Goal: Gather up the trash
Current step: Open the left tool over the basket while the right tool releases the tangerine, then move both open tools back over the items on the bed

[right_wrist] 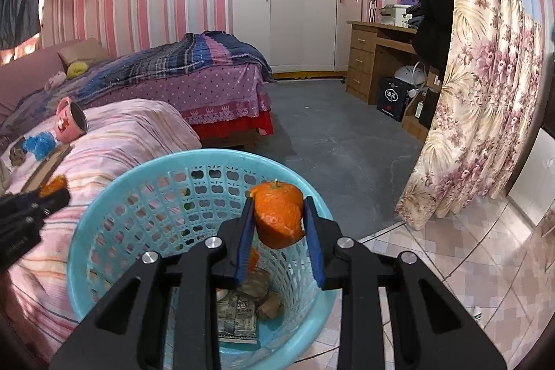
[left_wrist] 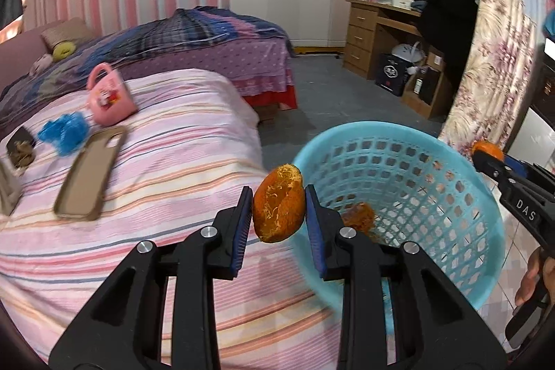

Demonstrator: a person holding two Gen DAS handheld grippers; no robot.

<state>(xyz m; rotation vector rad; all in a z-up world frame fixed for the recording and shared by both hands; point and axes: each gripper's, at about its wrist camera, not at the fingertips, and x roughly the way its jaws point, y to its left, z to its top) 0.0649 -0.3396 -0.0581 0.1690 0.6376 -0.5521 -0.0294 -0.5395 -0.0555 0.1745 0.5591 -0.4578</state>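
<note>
The left gripper [left_wrist: 278, 208] is clamping a piece of orange peel [left_wrist: 279, 203] between its blue pads, pith side facing the camera. It is hanging just outside the near-left rim of the basket [left_wrist: 451, 158], over the edge of the striped bed [left_wrist: 166, 162]; the peel is not over the opening.

The right gripper [right_wrist: 279, 219] is pinching a second peel [right_wrist: 279, 214], skin side out, and is sitting directly above the basket opening [right_wrist: 114, 182], toward the far-right rim. In the left view the right gripper [left_wrist: 480, 156] is showing at the basket's right rim.

Inside the basket, paper scraps [right_wrist: 237, 314] and brownish lumps [right_wrist: 270, 306] are lying on the bottom. The basket is standing on tiled floor [right_wrist: 468, 266], its left side close against the bed.

On the bed, a pink mug [left_wrist: 109, 97] is lying tipped, with a blue wad [left_wrist: 64, 130] and a phone case [left_wrist: 92, 172] beside it, all well apart from the basket. Grey floor [right_wrist: 329, 134] is lying open beyond the basket; a floral curtain [right_wrist: 485, 92] is bordering the right side.
</note>
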